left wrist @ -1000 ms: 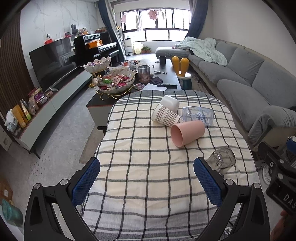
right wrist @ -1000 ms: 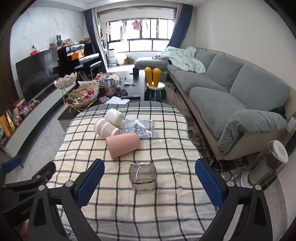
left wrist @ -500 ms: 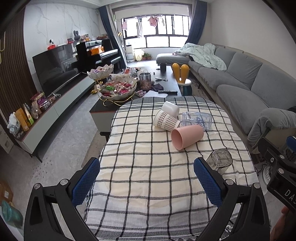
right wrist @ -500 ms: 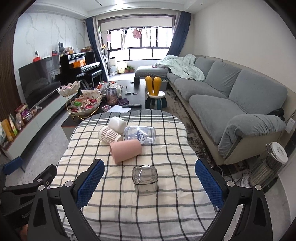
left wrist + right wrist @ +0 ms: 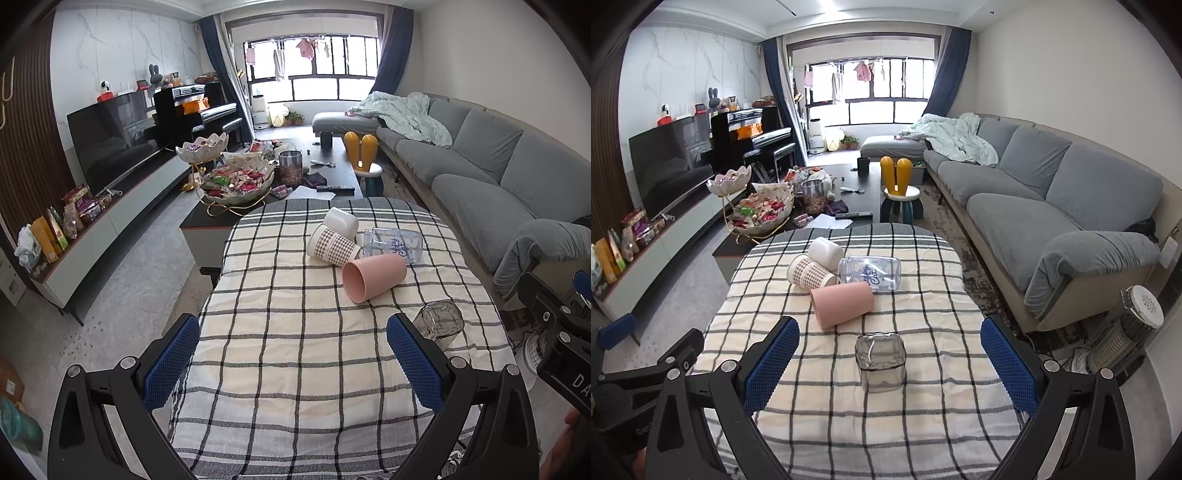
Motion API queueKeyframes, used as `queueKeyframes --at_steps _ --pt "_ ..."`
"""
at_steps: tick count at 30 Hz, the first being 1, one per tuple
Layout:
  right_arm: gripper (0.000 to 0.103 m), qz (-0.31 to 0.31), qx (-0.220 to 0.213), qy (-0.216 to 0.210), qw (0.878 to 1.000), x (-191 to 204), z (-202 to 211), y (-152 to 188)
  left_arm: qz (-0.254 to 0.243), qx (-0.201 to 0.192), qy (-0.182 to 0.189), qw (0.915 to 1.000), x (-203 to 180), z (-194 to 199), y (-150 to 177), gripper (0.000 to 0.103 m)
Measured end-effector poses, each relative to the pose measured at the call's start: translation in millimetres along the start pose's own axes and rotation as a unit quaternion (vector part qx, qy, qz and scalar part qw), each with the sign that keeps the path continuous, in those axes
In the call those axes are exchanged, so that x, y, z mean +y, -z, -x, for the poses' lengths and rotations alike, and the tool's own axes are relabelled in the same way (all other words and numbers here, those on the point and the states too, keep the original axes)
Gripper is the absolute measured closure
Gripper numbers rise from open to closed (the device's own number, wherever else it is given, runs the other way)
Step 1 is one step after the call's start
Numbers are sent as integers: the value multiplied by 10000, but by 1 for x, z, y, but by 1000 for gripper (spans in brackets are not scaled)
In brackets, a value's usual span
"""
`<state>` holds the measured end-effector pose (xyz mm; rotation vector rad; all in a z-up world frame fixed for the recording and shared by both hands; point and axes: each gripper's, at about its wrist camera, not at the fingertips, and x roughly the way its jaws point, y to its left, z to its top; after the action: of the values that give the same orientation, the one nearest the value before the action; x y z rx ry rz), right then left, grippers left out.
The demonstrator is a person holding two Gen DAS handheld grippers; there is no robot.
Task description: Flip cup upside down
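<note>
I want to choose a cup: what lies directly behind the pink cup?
Behind the pink plastic cup lie a checked paper cup and a clear printed glass; their contact points are hidden.

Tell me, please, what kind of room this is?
Most likely a home living room: a long grey sofa, a television beside a piano, and a coffee table with snacks.
</note>
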<state>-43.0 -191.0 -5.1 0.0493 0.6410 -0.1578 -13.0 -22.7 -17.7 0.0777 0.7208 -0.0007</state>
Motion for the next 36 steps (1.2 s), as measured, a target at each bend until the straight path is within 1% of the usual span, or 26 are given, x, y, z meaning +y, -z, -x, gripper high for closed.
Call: queueKeyframes --at_steps 36 --pt "2 -37 -8 4 10000 -3 2 -1 -20 -90 45 9999 -5 2 0 0"
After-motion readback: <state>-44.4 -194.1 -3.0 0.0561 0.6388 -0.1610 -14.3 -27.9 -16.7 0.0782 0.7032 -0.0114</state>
